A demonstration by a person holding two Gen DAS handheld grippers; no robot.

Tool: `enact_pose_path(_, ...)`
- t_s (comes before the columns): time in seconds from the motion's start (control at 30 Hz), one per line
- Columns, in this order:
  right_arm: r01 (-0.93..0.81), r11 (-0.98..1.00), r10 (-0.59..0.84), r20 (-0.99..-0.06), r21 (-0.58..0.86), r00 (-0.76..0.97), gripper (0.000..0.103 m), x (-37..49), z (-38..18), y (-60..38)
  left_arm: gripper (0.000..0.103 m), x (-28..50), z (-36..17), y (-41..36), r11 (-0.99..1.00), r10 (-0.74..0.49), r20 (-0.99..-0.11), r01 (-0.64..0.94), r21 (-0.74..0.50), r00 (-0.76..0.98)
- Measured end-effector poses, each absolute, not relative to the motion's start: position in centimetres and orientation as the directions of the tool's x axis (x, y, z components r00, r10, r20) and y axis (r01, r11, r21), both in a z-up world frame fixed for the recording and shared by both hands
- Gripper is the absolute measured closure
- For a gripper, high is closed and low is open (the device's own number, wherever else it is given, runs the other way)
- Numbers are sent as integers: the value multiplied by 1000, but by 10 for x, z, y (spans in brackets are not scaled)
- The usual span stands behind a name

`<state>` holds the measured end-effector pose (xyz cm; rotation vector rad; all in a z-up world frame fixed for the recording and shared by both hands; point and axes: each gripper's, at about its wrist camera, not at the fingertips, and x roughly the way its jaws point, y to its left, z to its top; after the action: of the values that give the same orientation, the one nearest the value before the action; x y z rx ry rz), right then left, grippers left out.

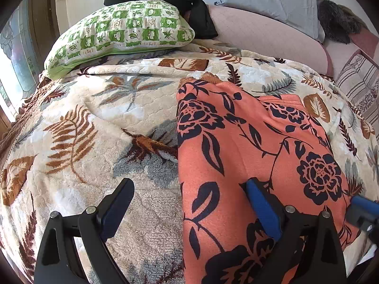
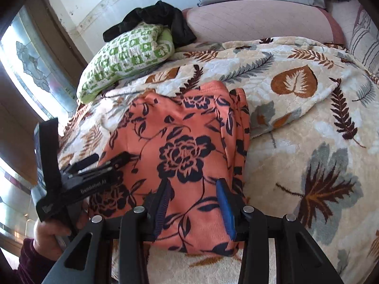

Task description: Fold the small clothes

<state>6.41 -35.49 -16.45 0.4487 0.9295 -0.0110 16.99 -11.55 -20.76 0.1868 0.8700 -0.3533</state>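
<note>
Orange floral garment point(image 2: 187, 156) between open right tool point(image 2: 193, 203)

Both wrist views: set low and close, faced headboard-ward; shared are the orange black-flowered fleece garment point(image 1: 248, 146) point(image 2: 180, 142) and the green-checked quilted pillow point(image 1: 118, 30) point(image 2: 128, 54).

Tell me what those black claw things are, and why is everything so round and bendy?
They are grabbing tools, one in each of a person's hands. Each tool has a small camera that bends the picture like a fishbowl. One picture looks along the left gripper, the other along the right gripper. In the right one you can also see the left tool and the person's hand. Both grippers are open and hold nothing. Below them, on a leafy blanket, lies an orange cloth with dark flowers, partly folded. Farther back lies a green checked pillow.
</note>
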Motion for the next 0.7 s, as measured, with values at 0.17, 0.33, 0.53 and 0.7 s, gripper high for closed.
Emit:
enact_pose_path(0.17,232,911,171,-823,342,542,57,68,-190,-356,8,169,-207,-117,925,-222,-770,379,28,599)
enact_pose_path(0.33,237,904,159,-794,356,587,57,60,-174,-362,8,165,-203,-119,923,-212,-767,381,46,606)
enact_pose_path(0.53,238,913,78,-716,330,694,51,41,-140,-362,8,143,-180,-122,916,-209,-733,392,84,647)
enact_pose_path(0.7,257,921,-15,-630,294,776,47,9,-109,-363,8,113,-145,-121,919,-223,-680,382,91,699)
